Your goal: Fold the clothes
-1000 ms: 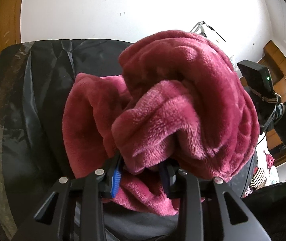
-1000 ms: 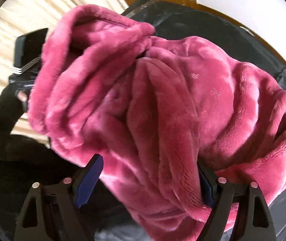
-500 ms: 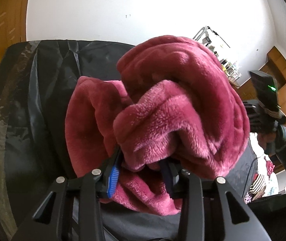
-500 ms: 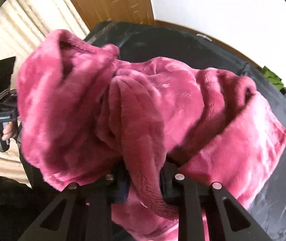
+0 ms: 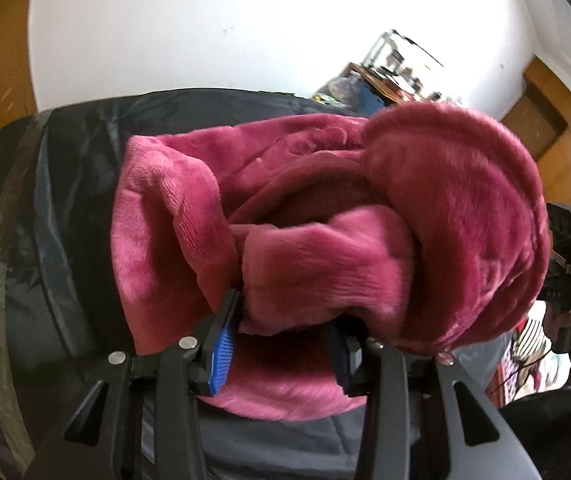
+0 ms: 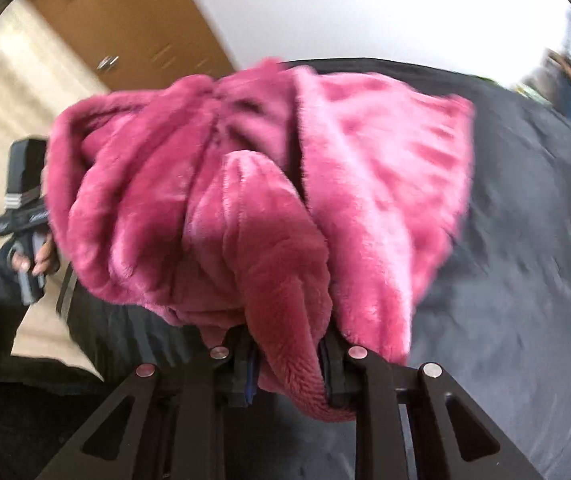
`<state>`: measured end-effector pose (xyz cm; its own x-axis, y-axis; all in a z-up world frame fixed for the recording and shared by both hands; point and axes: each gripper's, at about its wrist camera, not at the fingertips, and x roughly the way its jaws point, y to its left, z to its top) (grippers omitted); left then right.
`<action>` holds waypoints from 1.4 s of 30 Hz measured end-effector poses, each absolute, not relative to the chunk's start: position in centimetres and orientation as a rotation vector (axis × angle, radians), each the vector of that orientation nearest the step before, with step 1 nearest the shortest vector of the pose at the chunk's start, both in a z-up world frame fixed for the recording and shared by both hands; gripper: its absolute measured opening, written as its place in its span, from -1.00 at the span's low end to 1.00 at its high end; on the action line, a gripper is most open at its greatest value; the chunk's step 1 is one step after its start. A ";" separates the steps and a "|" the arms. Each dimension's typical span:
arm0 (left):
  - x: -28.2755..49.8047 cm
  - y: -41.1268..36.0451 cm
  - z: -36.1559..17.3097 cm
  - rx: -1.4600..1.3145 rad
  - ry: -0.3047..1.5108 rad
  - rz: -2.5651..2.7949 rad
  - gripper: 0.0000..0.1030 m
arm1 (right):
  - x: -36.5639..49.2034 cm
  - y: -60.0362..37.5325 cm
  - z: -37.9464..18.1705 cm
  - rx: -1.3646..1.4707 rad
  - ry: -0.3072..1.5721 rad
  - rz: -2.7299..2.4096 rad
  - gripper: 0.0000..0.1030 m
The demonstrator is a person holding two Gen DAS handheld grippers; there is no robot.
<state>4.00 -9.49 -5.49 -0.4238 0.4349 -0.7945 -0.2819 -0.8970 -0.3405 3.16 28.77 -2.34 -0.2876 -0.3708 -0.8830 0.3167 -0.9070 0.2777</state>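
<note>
A thick pink fleece garment (image 5: 325,216) is bunched up over a black cloth-covered table (image 5: 65,208). My left gripper (image 5: 281,344) is shut on a fat fold of the fleece, which bulges between the blue-padded fingers (image 5: 221,352). In the right wrist view the same fleece garment (image 6: 245,184) hangs in thick folds, and my right gripper (image 6: 289,368) is shut on a rolled edge of it. The cloth hides most of both fingertips. Each view shows the other hand-held gripper at its edge: the right one (image 5: 565,248) and the left one (image 6: 25,196).
The black table cover (image 6: 525,280) spreads to the right in the right wrist view. A white wall, wooden doors (image 6: 125,40) and pale flooring lie beyond. A cluttered shelf (image 5: 385,80) stands behind the table at the right in the left wrist view.
The right gripper went from open around the fleece to shut on a rolled fold of it. Both grippers have swung the bundle, which now lies lower and more spread over the table.
</note>
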 end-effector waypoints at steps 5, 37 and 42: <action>5.6 -6.8 -4.8 -1.337 -0.056 2.283 0.19 | 7.0 33.7 -3.5 1.615 -0.127 -2.377 -0.53; 4.1 -0.9 -2.8 -0.996 1.053 1.701 0.23 | 7.8 33.6 -7.3 1.666 -0.222 -2.436 -0.53; 2.5 -1.3 -3.9 -1.038 1.091 1.592 0.23 | 7.7 33.6 -7.6 1.677 -0.228 -2.434 -0.53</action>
<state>2.51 -1.30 -3.90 -0.2269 0.2181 -0.9492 -0.9639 -0.1900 0.1868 7.67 33.56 -7.56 -0.3491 -0.2309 -0.9082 0.0579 -0.9726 0.2251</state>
